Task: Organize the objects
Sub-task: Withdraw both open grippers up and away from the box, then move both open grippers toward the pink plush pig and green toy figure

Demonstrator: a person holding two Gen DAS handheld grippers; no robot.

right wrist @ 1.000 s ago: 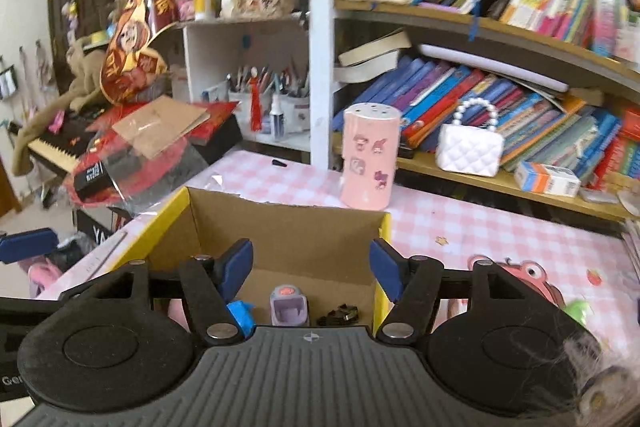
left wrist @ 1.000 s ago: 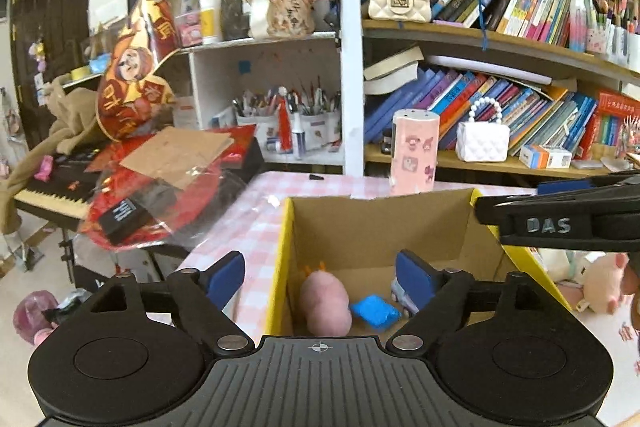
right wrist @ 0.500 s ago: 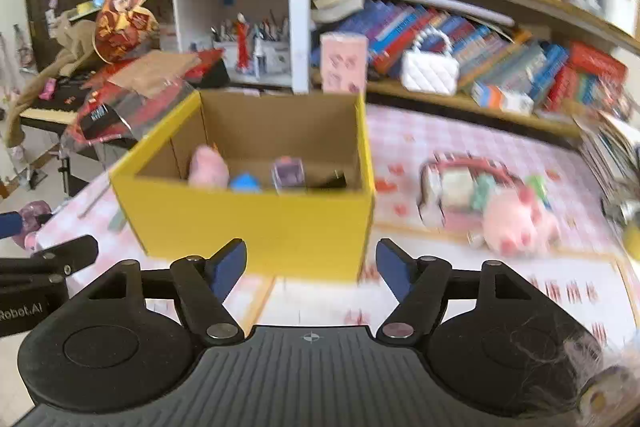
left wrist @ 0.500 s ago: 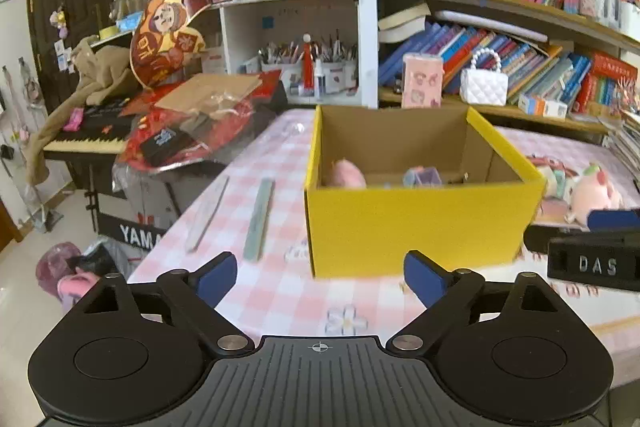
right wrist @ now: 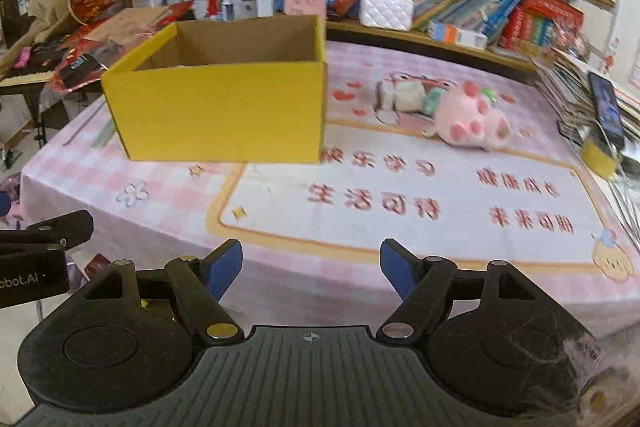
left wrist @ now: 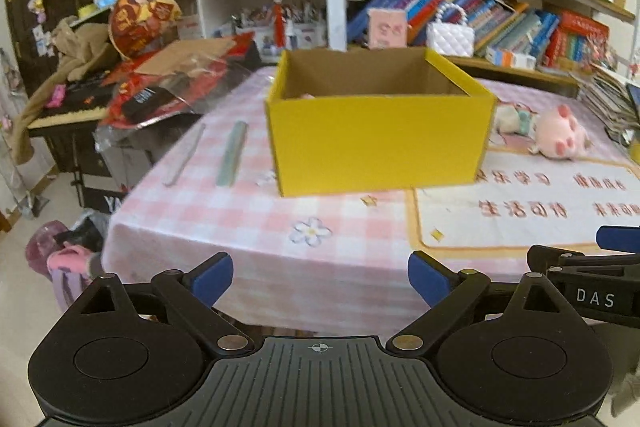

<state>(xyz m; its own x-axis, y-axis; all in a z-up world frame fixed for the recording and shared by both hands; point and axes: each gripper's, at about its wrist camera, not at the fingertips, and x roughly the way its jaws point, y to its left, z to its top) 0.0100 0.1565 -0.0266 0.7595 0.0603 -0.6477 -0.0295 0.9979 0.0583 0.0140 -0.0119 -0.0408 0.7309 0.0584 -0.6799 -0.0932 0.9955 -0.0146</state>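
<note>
Both grippers have pulled back from the yellow cardboard box [left wrist: 378, 131]: a second ago they hung right over its open top, looking down at a pink plush and small blue and lilac items on its floor, and now they sit off the near edge of the table [left wrist: 248, 227], with the whole box well ahead of them. The left gripper [left wrist: 320, 277] has its jaws spread wide, having just been opening further, with nothing between them. The right gripper [right wrist: 311, 265] is also open and empty, its jaws likewise having just widened, though less far than the left's. Read together, this looks like a drop into the box just finished, and the hands are free for the next item.

The box stands upright on the pink checked tablecloth, its front wall bright yellow, its inside plain brown card. From this low angle its contents are almost hidden.

To the right of the box, near it on the cloth, lies a pink plush pig [right wrist: 470, 119], paws toward the camera, touching a pale plush toy [right wrist: 408, 95] beside it. To the left of the box lie two long flat strips [left wrist: 232, 153], apart from it. These are probably what remains to be put away.
</note>
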